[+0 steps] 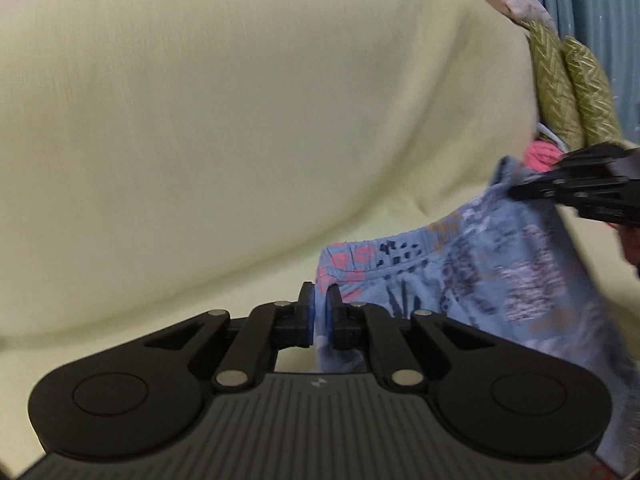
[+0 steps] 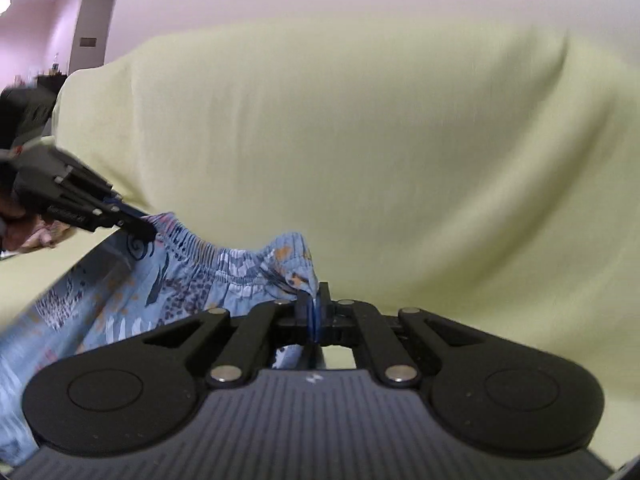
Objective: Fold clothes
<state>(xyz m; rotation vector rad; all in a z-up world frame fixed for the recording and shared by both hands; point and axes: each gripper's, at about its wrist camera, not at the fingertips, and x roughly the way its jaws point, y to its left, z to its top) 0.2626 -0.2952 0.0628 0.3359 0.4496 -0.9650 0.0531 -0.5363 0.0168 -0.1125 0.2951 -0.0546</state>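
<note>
From the left wrist, the left gripper has its blue pads clamped on one end of the elastic waistband of the printed blue garment, with a fold of cloth pinched between them. The waistband is the landmark here: it runs from this gripper's tips away to the right and upward, ending at the right gripper, which bites its far end. The rest of the garment hangs below the waistband and trails toward the lower right. Behind everything lies the pale yellow-green sheet, with olive cushions past the waistband's right end.

From the right wrist, the right gripper is squeezed together on a bunched corner of the same waistband (only a thin sliver of cloth shows between the pads). From here the waistband stretches to the left and slightly up to the left gripper, which is closed on its other end; a hand is behind it. The garment drapes below the waistband toward the lower left, against the sheet.

So the long axis for the next fold is, in my judgement, the waistband line strung between the two grippers, each holding its own end, neither one nearer the middle.
</note>
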